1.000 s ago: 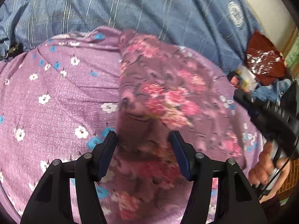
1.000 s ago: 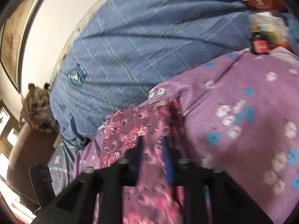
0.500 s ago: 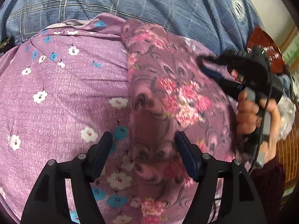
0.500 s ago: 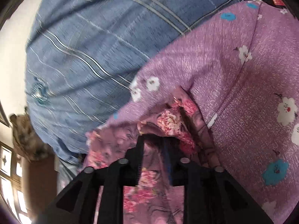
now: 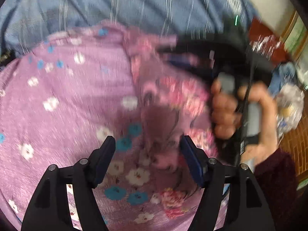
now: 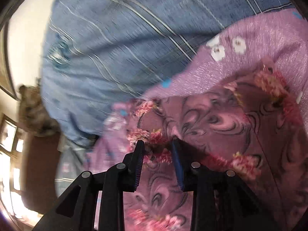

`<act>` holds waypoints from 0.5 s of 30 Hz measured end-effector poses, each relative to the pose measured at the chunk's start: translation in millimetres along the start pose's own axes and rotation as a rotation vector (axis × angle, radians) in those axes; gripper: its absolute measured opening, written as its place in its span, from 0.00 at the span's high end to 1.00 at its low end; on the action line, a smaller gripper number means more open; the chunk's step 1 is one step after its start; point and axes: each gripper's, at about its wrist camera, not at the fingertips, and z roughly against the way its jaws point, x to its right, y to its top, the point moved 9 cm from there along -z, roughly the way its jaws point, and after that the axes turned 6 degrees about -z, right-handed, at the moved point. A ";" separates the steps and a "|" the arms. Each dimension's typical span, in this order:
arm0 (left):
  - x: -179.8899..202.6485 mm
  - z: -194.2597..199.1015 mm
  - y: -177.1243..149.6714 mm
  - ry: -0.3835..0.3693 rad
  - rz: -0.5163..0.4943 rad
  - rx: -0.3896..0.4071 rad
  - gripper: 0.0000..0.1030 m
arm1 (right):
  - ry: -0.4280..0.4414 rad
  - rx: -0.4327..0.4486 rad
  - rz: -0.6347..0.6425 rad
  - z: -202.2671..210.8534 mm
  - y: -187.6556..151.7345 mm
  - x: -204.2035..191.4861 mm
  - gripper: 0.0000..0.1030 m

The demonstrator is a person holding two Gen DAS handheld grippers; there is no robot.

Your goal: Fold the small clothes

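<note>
On the purple flowered sheet (image 5: 57,100), the left tongs (image 5: 147,152) are hovering wide open and empty while the right tongs (image 6: 157,150), part-open, are straddling the rose-print garment's (image 6: 221,123) edge to fold it.

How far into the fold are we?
Done: the rose-print garment is doubled into a long strip on the purple floral sheet. In hand: nothing gripped. The left gripper is open over the strip's near end, and the right gripper looks open at its far end. Left: fold the strip end over end, by my guess.
</note>
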 end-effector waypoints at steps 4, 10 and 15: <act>0.2 8.2 1.1 -0.030 0.047 0.018 0.32 | 0.046 -0.006 0.016 15.2 -3.8 -12.2 0.63; 2.7 36.5 19.5 -0.047 0.070 0.117 0.32 | 0.101 0.087 -0.025 105.7 2.0 13.0 0.46; 11.9 42.1 31.4 0.001 0.042 0.170 0.30 | 0.096 0.129 -0.075 171.4 -20.2 65.0 0.58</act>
